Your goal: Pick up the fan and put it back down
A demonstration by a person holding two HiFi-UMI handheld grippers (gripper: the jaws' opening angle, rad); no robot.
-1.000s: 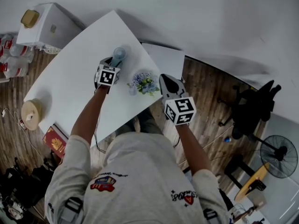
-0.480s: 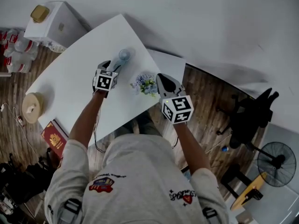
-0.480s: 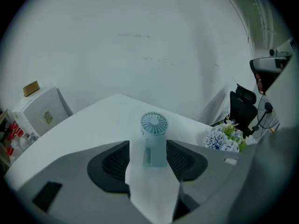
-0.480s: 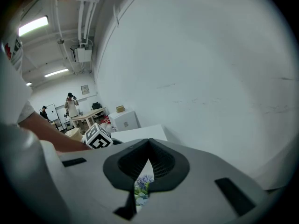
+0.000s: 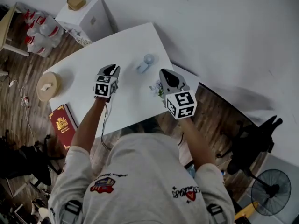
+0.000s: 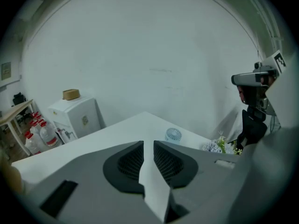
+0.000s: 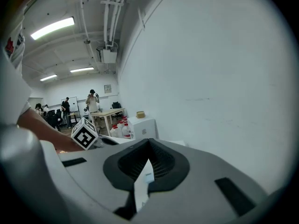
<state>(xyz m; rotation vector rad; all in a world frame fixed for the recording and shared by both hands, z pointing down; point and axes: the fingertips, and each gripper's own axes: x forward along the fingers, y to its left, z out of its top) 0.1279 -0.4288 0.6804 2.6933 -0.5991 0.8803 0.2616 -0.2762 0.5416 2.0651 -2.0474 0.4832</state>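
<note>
Eyes on fan (image 5: 145, 64): sits on desk (image 5: 88, 73) toward far edge, nothing touching it. Nearest, left claw (image 5: 111, 69) well short of fan, jaws just been closing, now narrow slit, nothing between. Further out, right claw (image 5: 167, 76) beside flowers (image 5: 156, 88), jaws together, empty. Judgement: lift and put-down look complete; nothing left but hands clearing off.
</note>
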